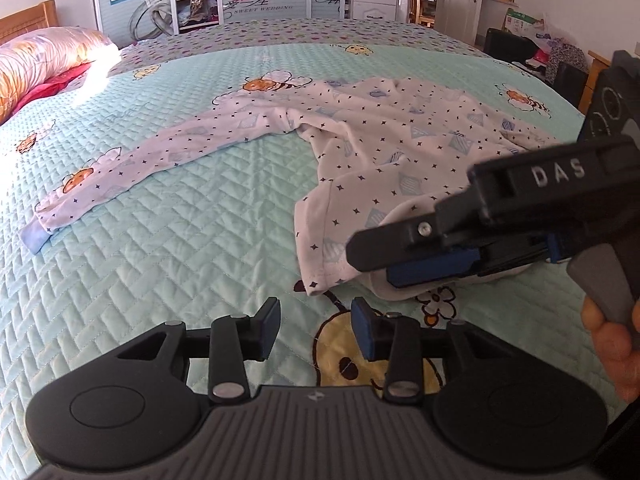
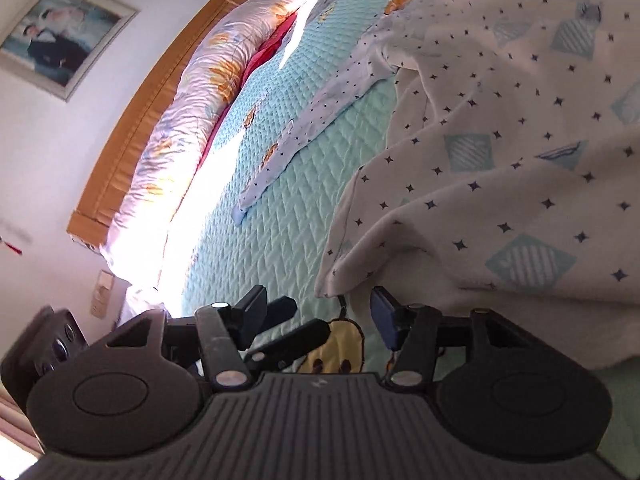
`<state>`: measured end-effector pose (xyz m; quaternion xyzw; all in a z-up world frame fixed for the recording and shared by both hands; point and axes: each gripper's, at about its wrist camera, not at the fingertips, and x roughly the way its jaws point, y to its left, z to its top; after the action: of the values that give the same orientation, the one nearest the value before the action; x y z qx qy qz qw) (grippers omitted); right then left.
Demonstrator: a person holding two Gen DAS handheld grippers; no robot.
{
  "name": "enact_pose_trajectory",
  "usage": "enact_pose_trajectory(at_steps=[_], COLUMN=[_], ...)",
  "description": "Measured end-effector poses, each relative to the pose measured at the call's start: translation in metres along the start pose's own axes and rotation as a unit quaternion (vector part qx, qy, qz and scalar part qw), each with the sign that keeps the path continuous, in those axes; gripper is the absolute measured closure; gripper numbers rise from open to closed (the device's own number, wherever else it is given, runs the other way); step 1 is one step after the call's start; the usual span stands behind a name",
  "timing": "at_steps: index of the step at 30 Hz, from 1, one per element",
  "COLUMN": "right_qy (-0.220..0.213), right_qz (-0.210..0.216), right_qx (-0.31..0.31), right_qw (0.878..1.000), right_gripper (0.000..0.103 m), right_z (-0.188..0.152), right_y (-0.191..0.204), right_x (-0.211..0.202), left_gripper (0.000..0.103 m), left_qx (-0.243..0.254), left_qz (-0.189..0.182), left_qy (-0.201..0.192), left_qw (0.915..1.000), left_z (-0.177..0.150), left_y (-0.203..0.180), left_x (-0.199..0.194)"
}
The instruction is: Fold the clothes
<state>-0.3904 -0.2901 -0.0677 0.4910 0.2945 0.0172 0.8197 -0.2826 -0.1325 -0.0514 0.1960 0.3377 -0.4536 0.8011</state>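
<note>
Both tongs spread — left tongs (image 1: 315, 330) over quilt (image 1: 180, 240); right tongs (image 2: 320, 316) beside shirt (image 2: 500, 160) hem — gripping nothing.

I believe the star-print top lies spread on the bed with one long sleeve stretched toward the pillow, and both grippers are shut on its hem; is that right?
Not quite: the left gripper is open and holds nothing, hovering short of the top, as the left wrist view shows. The sleeve does stretch toward the pillow.

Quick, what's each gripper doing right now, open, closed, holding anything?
Left gripper: open, empty, hovering over the bedspread.
Right gripper: open, holding nothing, at the hem of the star-print top.
</note>
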Motion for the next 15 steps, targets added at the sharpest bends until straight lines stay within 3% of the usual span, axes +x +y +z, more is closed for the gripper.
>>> enact_pose_trajectory(at_steps=[6,12,15], right_qy=[-0.012,-0.041,-0.055], right_qz=[0.044,0.093,0.105], right_qx=[0.13,0.196,0.191], right_qw=[0.99,0.975,0.974], right_gripper=[0.042,0.041,0.04], right_z=[0.003,-0.001,0.002], right_y=[-0.026,-0.035,-0.032], right_x=[0.008,0.003,-0.001], left_gripper=[0.06,0.058,0.057], left_qx=[0.004,0.014,0.019], left_qz=[0.005,0.006,0.006], left_qy=[-0.003,-0.01,-0.014], left_qw=[1.0,0.9998,0.9997], left_z=[0.001,0.004,0.005], left_y=[-0.002,-0.007,-0.01], left_x=[-0.001,-0.002,-0.002])
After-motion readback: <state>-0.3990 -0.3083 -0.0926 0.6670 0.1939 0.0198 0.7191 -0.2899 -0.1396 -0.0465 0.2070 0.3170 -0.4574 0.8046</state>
